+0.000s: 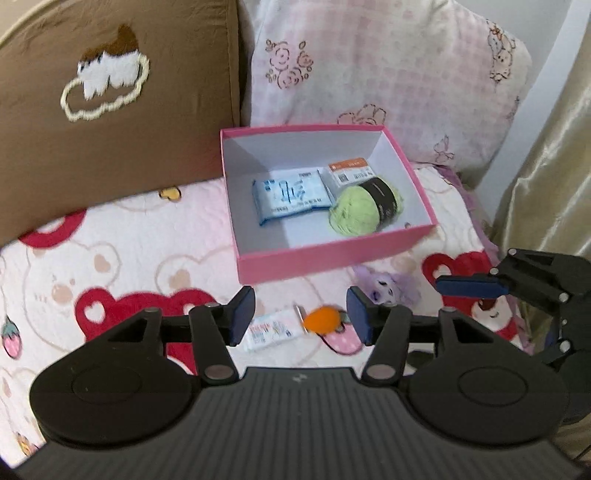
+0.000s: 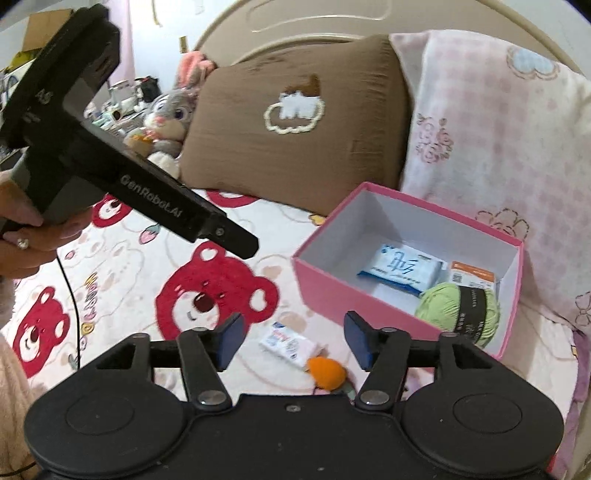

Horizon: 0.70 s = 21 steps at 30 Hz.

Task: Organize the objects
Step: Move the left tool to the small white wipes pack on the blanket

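- A bedroom in a home, seen across a made bed (image 2: 122, 266).
- A fleece blanket printed with red bears and hearts (image 1: 122, 258) covers the bed.
- At the head edge, a brown pillow with a stitched cloud (image 2: 295, 122) leans beside a pink floral pillow (image 1: 388, 74), against a curved cream headboard (image 2: 332, 22).
- A grey plush rabbit (image 2: 173, 110) sits at the bed's far corner, with cluttered shelves behind it.
- A gold satin curtain (image 1: 546, 166) hangs beside the bed.

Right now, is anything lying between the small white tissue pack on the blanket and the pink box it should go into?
Nothing visible blocks it. The small white tissue pack lies on the blanket in front of the pink box, with only bare blanket between them. An orange plush toy sits beside the pack, on the side away from the box. The box's open top still has free floor.
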Each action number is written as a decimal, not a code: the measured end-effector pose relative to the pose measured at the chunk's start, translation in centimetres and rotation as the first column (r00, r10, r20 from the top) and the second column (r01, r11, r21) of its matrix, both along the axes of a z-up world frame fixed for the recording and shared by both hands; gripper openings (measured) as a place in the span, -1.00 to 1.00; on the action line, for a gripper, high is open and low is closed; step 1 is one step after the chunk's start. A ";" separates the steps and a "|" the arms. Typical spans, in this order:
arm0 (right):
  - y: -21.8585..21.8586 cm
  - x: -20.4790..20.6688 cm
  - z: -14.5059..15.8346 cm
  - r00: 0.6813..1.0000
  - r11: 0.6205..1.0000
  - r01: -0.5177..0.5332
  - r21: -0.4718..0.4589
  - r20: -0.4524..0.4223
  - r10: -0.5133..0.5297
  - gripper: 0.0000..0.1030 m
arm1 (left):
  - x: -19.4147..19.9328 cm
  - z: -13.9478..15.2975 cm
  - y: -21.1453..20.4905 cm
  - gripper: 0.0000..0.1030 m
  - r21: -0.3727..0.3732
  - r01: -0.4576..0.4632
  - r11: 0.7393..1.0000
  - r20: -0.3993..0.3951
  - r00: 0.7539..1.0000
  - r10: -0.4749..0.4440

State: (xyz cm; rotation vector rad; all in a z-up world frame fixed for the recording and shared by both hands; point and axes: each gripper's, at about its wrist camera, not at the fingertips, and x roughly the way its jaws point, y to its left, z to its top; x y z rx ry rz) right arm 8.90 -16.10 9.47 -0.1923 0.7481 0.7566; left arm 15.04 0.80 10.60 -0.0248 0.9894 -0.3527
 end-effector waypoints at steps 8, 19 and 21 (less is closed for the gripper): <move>1.3 -2.7 -2.6 1.000 1.000 -0.002 -0.004 0.000 0.002 0.49 | -2.2 -3.7 1.8 0.17 -0.030 -0.036 0.999 -0.012 0.999 0.036; 3.1 -3.3 -6.0 0.999 0.999 0.025 -0.023 -0.031 -0.025 0.55 | -2.3 -8.6 3.3 0.38 -0.072 -0.041 0.997 -0.025 0.999 0.039; 3.4 -3.1 -7.0 0.998 1.000 0.029 0.002 -0.060 -0.029 0.55 | -2.1 -9.6 3.6 0.40 -0.072 -0.051 0.996 -0.039 0.998 0.049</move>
